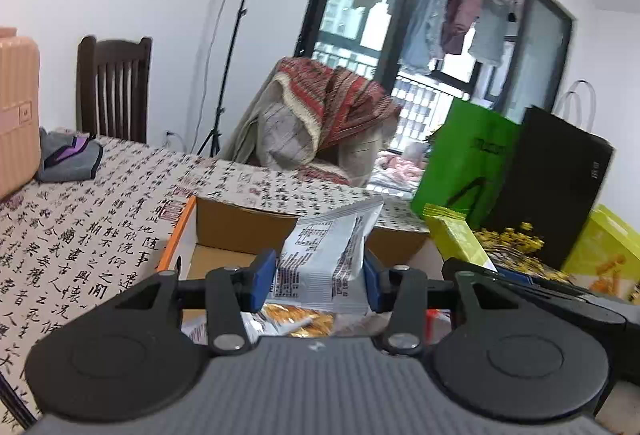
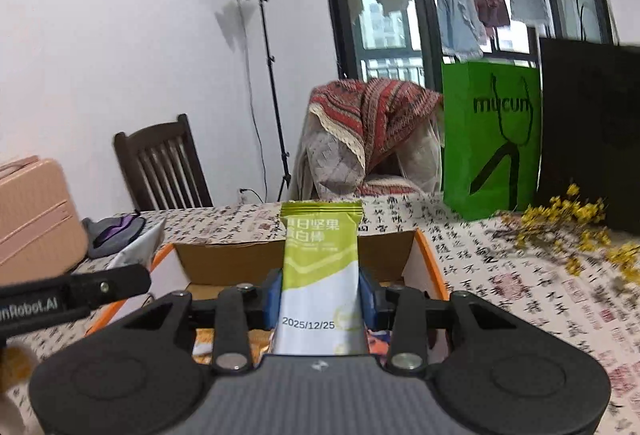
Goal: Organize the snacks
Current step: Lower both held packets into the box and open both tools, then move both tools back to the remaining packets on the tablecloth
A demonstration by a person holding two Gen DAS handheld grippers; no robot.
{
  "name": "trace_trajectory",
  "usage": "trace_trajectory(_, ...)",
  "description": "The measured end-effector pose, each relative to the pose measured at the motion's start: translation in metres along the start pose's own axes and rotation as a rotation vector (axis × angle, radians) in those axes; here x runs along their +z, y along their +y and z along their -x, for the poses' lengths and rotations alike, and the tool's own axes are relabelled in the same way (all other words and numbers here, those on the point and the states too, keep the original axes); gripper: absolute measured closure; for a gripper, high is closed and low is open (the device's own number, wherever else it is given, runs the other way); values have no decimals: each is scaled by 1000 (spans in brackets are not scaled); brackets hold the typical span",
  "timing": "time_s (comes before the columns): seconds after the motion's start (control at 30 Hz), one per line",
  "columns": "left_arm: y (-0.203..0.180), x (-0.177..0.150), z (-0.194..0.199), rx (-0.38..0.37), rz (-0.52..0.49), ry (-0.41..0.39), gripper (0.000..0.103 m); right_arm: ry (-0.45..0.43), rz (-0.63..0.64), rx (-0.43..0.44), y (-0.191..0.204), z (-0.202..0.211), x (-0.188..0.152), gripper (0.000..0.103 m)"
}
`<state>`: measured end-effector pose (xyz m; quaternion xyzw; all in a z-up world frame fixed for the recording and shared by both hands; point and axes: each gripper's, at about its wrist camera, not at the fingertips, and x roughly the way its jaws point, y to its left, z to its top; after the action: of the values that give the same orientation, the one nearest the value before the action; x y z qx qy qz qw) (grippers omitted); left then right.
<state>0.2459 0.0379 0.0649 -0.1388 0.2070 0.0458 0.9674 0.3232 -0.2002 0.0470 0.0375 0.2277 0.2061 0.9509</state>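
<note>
My left gripper (image 1: 320,281) is shut on a silver-white snack packet (image 1: 326,259) and holds it above an open cardboard box with orange rims (image 1: 178,243). Orange snack packets (image 1: 298,319) lie in the box below it. My right gripper (image 2: 320,299) is shut on a green-and-white nut bar packet (image 2: 320,275), upright over the same box (image 2: 428,263). The right gripper's arm (image 1: 540,291) and the green packet (image 1: 456,239) show at the right of the left wrist view. The left gripper's arm (image 2: 72,295) shows at the left of the right wrist view.
The table has a calligraphy-print cloth (image 2: 520,295). A green paper bag (image 2: 490,139), a black bag (image 2: 588,131) and yellow flowers (image 2: 572,223) stand at the right. A pink suitcase (image 1: 16,107) and grey pouch (image 1: 68,159) are at the left. Chairs stand behind the table.
</note>
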Motion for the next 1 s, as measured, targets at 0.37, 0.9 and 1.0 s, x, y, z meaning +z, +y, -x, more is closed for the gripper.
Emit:
trace_trajectory(0.37,26,-19,-40,81,4,16,57,10,1,-2,-9,-40,-25,64)
trace_trajectory(0.9,34,-15,-22,107,71,-81,0,-72,-44,35,-17,-21,-24,0)
trace_trajectory(1.0,33,-14,-17,97,74,-89,0,-80,-38,27,-15,-18,-24,0)
